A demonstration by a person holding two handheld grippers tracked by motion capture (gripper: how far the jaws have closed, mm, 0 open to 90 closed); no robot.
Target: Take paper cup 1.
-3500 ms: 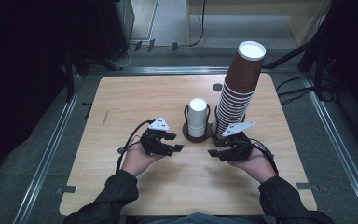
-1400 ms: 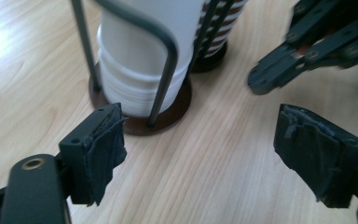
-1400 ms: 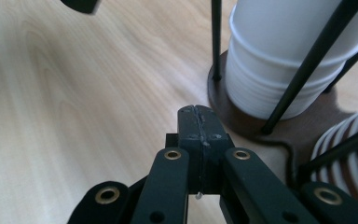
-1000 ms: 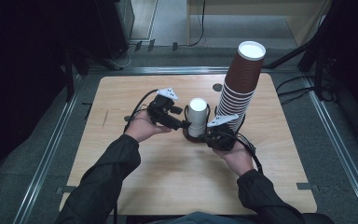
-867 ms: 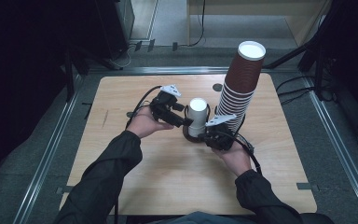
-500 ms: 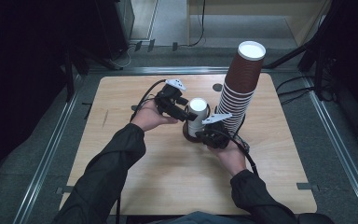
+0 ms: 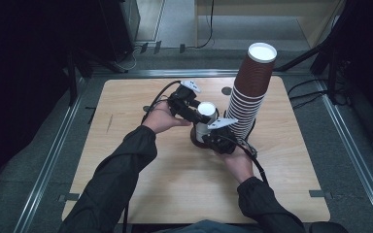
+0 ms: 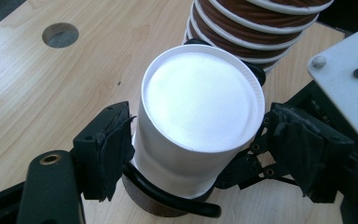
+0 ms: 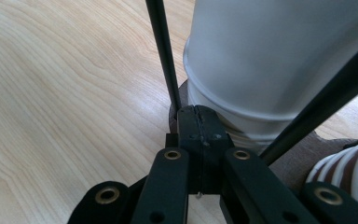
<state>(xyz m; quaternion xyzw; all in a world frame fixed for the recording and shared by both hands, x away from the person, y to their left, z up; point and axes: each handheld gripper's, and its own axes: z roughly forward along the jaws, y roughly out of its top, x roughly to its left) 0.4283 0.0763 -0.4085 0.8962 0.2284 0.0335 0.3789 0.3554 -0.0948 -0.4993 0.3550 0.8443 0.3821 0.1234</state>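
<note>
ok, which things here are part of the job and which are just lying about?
In the job:
- white cup
- its holder
- left gripper, jaws just been closing, cup between them
- right gripper, shut at the holder's foot

Lying about:
- brown cup stack, untouched
- table
- hole in the table

White cup (image 8: 200, 121) sits upside down, flat base up, approx. upright in a black wire holder (image 8: 168, 198) w/ brown base. It's mid-table, just beside tall brown cup stack (image 7: 250, 92).
</note>
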